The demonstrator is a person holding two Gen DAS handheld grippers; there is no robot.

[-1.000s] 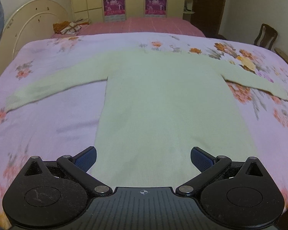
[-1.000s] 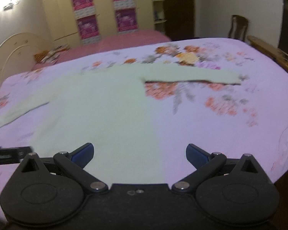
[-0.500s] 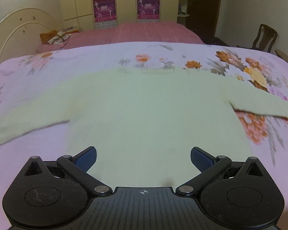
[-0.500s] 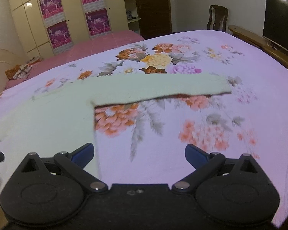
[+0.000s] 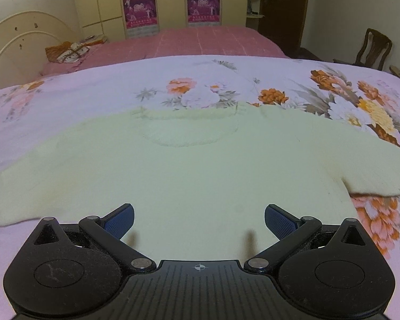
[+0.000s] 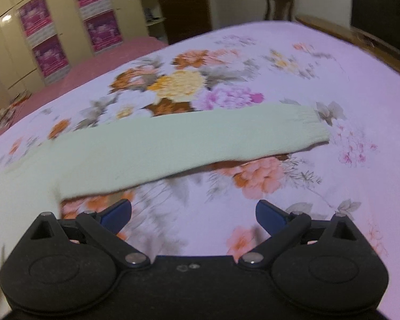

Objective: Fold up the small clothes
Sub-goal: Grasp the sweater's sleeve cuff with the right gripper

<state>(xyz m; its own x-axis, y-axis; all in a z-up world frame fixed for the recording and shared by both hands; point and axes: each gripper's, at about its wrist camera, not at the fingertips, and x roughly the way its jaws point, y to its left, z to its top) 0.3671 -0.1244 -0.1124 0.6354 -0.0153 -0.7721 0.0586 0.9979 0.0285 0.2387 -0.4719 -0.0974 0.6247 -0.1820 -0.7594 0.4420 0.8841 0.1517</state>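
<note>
A pale green sweater lies spread flat on the bed's floral cover, neckline at the far side and sleeves stretched out left and right. The left claw hovers over the sweater's body, jaws wide apart and holding nothing. The right claw is likewise wide open and empty, above the floral cover just near of the right sleeve.

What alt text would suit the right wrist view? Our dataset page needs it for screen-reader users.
A pale green sweater sleeve lies flat and stretched out across a pink floral bedspread, its ribbed cuff pointing right. In the foreground the open right gripper hovers over the bedspread just short of the sleeve, holding nothing. Wardrobes and a wooden chair stand in the blurred background.
</note>
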